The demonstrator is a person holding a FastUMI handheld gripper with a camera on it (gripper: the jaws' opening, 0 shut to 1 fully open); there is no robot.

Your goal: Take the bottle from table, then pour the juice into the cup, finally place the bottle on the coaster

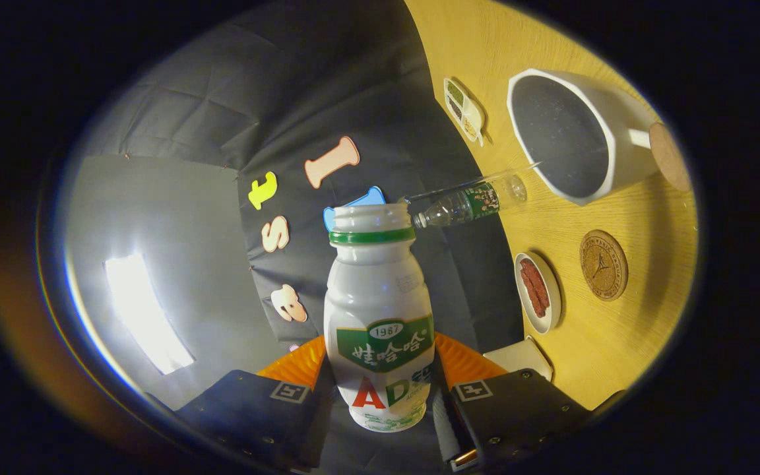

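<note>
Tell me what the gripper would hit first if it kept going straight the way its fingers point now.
Probably the black cloth wall. The gripper is shut on the white bottle, tipped sideways, and the bottle's open mouth faces that wall. The clear bottle and the cup lie off to the side, though depth is unclear.

Pretty dim in here overall. One bright light panel [146,313] glows on the grey cloth wall [175,198] around 8 o'clock and blows out to pure white, with a soft halo around it. The white bottle [380,316] picks up a mild sheen, sharp enough. The wooden table [631,343] looks warm yellow, curving hard toward the rim, where everything smears and darkens.
</note>
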